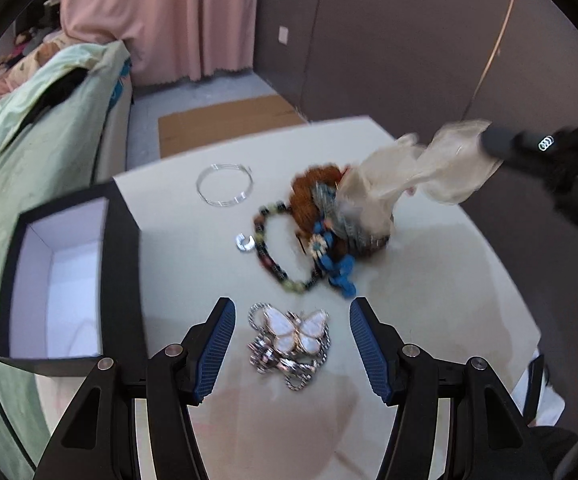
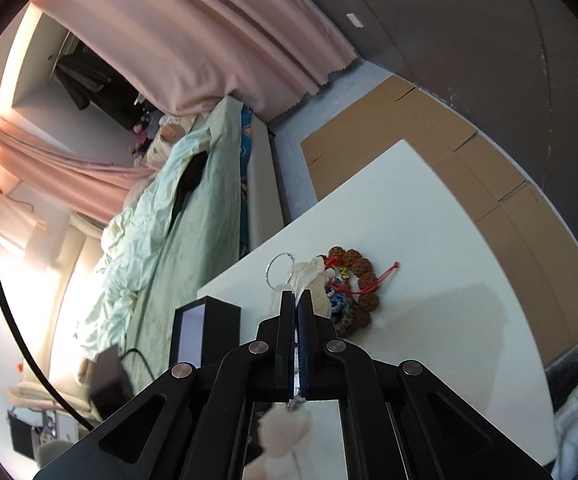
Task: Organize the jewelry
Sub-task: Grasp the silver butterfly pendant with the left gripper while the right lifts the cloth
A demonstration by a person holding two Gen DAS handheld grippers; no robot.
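Observation:
My left gripper (image 1: 292, 312) is open just above the white table (image 1: 429, 280), its blue pads either side of a white butterfly necklace on a silver chain (image 1: 293, 340). Beyond it lies a pile: a dark beaded bracelet (image 1: 273, 252), blue beads (image 1: 339, 272), brown seed beads (image 1: 309, 196). A thin silver bangle (image 1: 225, 184) and a small silver cuff (image 1: 245, 243) lie apart. My right gripper (image 2: 297, 300) is shut on a cream sheer fabric piece (image 1: 421, 172), held above the pile. An open black box with white lining (image 1: 57, 280) stands at left.
A bed with a pale green cover (image 1: 29, 140) runs along the left of the table. Flat cardboard (image 1: 225, 120) lies on the floor behind. Pink curtains (image 1: 161, 16) and a brown wall close the back. The table's right edge (image 1: 529, 292) is near.

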